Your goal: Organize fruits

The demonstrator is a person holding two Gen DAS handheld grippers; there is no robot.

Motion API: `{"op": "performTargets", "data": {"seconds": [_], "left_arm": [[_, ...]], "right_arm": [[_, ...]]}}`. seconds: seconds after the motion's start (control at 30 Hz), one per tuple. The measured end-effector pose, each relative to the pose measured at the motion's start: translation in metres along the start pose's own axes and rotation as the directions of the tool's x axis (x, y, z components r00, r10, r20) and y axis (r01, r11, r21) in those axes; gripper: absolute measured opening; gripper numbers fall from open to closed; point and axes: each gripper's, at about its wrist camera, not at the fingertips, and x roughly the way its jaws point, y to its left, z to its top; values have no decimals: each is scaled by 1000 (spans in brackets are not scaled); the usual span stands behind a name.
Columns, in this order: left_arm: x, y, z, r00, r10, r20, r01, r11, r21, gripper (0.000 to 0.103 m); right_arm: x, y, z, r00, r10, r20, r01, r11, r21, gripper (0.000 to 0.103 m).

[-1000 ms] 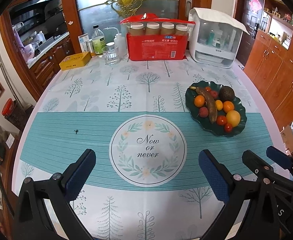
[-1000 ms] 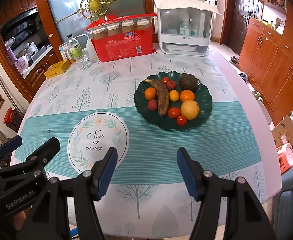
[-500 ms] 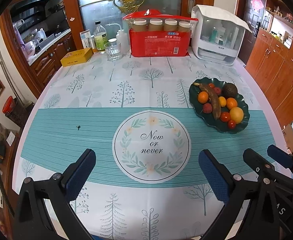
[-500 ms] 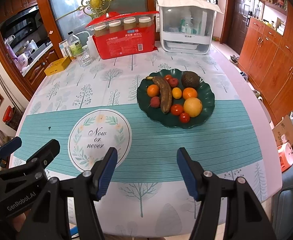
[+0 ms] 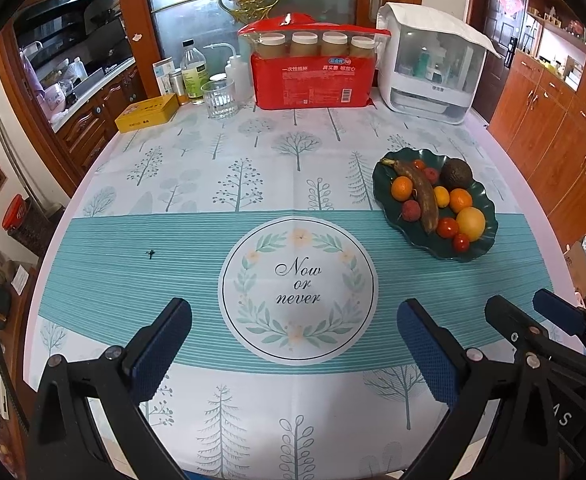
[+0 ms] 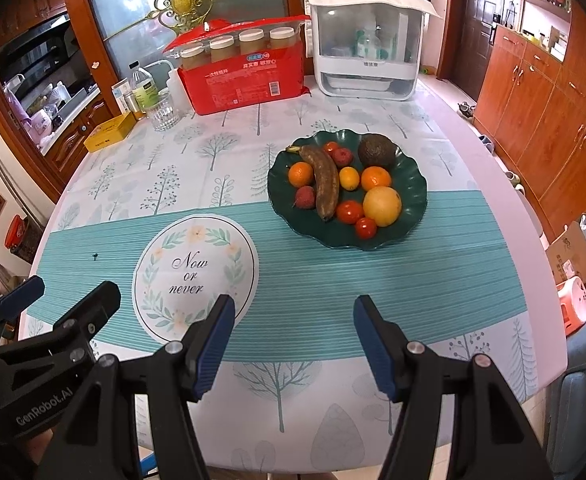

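Both grippers hover low over the near edge of the tabletop point(image 5: 141, 184), which is covered with a tree-patterned cloth bearing a teal striped band and a round "Now or never" emblem point(image 5: 297, 288).

The left gripper point(image 5: 293, 344) fills the bottom of the left wrist view, its jaws spread wide with nothing between them, framing the emblem. The right gripper point(image 6: 293, 340) sits at the bottom of the right wrist view, jaws likewise wide and empty over the striped band. Each tool appears at the lower corner of the other's view.

The fruits lie together on a dark green scalloped plate point(image 6: 413, 188), right of centre in the left wrist view and just above centre in the right wrist view, well apart from both grippers. On it are a browned banana point(image 6: 327, 184), an avocado point(image 6: 376, 151), a large yellow citrus point(image 6: 381, 206), oranges, small red tomatoes and lychees.

Along the upper edge of the tabletop stand a red package of cups point(image 5: 313, 80), a white plastic cabinet point(image 5: 429, 60), a drinking glass point(image 5: 219, 98), bottles and a yellow tin point(image 5: 147, 114).
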Motion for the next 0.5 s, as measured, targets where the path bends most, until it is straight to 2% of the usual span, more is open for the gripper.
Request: {"op": "performTargets", "data": {"seconds": [0.5], "left_arm": [[1, -2, -1, 1000, 1, -2, -1, 1000, 1, 102]], "right_arm": [[2, -3, -1, 1000, 4, -7, -4, 1000, 6, 62]]}}
